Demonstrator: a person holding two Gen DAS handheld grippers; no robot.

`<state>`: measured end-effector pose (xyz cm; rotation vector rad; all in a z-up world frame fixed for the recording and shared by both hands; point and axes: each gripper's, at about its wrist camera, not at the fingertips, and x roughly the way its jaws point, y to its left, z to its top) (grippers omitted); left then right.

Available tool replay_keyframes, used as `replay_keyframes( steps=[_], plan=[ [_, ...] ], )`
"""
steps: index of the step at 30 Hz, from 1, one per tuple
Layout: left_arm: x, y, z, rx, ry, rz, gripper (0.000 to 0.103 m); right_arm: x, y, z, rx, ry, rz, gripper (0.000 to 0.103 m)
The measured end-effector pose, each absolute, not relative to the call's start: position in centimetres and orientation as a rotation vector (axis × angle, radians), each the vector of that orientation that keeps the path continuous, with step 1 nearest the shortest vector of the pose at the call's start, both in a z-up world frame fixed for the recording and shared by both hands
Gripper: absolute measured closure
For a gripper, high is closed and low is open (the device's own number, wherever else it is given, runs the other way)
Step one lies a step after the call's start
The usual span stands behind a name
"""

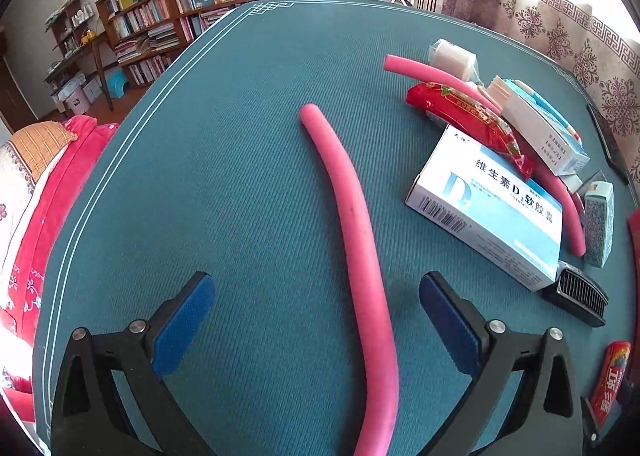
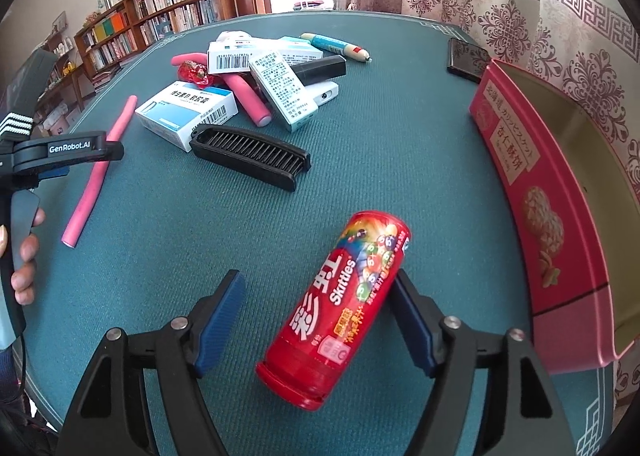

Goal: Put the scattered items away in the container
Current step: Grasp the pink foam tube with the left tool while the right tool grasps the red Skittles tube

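A long pink foam tube [image 1: 356, 240] lies on the green table, running between the fingers of my left gripper [image 1: 317, 281], which is open; neither pad touches the tube. In the right wrist view a red Skittles tube [image 2: 340, 312] lies on its side on the table inside my open right gripper [image 2: 318, 276]. The right pad is at the tube's edge and the left pad stands well apart from it. The container, an open pink biscuit tin [image 2: 516, 176], stands at the right, just beyond the Skittles tube.
A pile sits mid-table: a blue-and-white medicine box [image 2: 188, 112], more boxes, a red candy wrapper [image 2: 194, 72], a second pink tube [image 2: 248, 96], a pen [image 2: 336, 46]. A black comb [image 2: 250, 154] lies in front, a dark flat object [image 2: 468, 58] behind. A hand [image 2: 24, 256] holds the left gripper.
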<state>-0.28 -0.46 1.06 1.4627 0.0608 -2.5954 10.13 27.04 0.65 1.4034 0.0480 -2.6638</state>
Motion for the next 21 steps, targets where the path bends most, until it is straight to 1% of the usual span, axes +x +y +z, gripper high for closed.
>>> replay_keyframes(
  steps=[2, 5, 6, 7, 8, 9, 10, 12, 14, 17, 19, 21],
  plan=[
    [-0.9, -0.4, 0.5, 1.472, 0.073, -2.611, 0.002, 10.2, 27.0, 0.7, 1.405, 0.051, -2.668, 0.028],
    [-1.0, -0.7, 0.5, 1.413, 0.076, -2.666, 0.017, 10.4, 27.2, 0.7, 1.404, 0.038, -2.678, 0.032],
    [-0.9, -0.8, 0.7, 1.393, 0.073, -2.682, 0.031, 10.5, 27.3, 0.7, 1.402, 0.036, -2.682, 0.034],
    [-0.7, -0.9, 0.8, 1.378, 0.071, -2.698, 0.050, 10.6, 27.3, 0.7, 1.402, 0.038, -2.686, 0.036],
    [-0.6, -0.9, 1.0, 1.371, 0.078, -2.715, 0.060, 10.7, 27.4, 0.7, 1.401, 0.039, -2.688, 0.037],
    [-0.6, -1.0, 1.0, 1.372, 0.092, -2.731, 0.080, 10.7, 27.4, 0.7, 1.400, 0.039, -2.688, 0.038],
    [-0.5, -1.2, 1.1, 1.378, 0.111, -2.741, 0.084, 10.7, 27.4, 0.8, 1.400, 0.041, -2.688, 0.039],
    [-0.2, -1.4, 1.1, 1.387, 0.156, -2.766, 0.087, 10.9, 27.3, 0.8, 1.400, 0.050, -2.690, 0.044],
    [0.5, -1.4, 1.2, 1.388, 0.169, -2.786, 0.087, 11.0, 27.2, 0.8, 1.397, 0.064, -2.689, 0.055],
    [2.2, -0.5, 1.5, 1.386, 0.179, -2.816, 0.088, 11.2, 27.0, 0.8, 1.393, 0.084, -2.674, 0.065],
    [2.5, 0.4, 2.2, 1.380, 0.174, -2.834, 0.088, 11.1, 27.0, 0.9, 1.389, 0.077, -2.661, 0.068],
    [3.2, 0.7, 2.8, 1.357, 0.184, -2.858, 0.088, 10.9, 27.0, 0.9, 1.385, 0.060, -2.650, 0.068]
  ],
)
